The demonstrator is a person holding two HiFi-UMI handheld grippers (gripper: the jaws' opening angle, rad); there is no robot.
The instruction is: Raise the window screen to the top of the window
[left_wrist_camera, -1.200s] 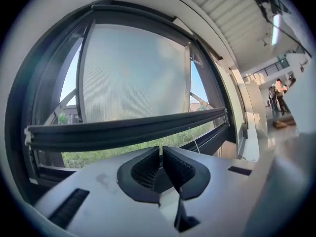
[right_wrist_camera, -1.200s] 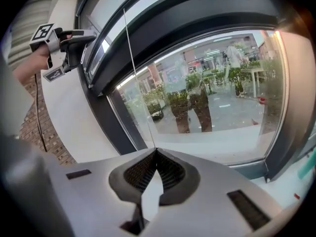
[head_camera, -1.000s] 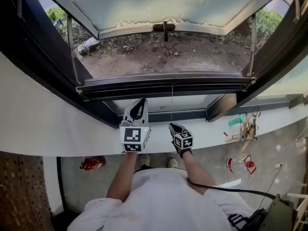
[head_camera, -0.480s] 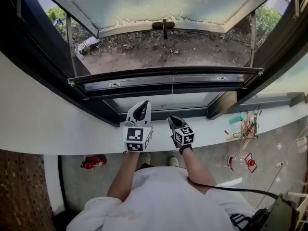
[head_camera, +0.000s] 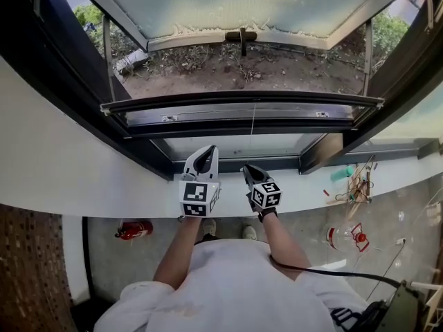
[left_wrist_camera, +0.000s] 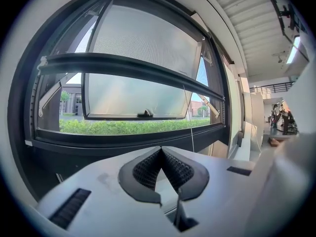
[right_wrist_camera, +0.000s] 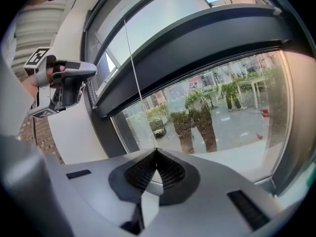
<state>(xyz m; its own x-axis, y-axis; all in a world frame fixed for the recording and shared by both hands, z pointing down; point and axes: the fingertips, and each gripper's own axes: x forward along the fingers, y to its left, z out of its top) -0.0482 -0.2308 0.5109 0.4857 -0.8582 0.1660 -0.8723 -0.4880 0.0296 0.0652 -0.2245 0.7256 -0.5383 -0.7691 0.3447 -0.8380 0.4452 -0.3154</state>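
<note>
The window screen's dark bottom bar runs across the window opening, partway up. A thin pull cord hangs from its middle down to my right gripper. In the right gripper view the cord ends at the tips of my right gripper, which is shut on it. My left gripper is just to its left above the sill, shut and holding nothing. In the left gripper view the bar crosses above my left gripper, with the cord to its right.
Beyond the screen, the outer glass pane stands swung outward, its handle at the lower edge. A white sill runs below my grippers. On the floor lie a red extinguisher, a bottle and some clutter.
The screen's bottom bar has gone up the window, away from the sill. My right gripper has risen a little with the cord. The left gripper has hardly shifted.
</note>
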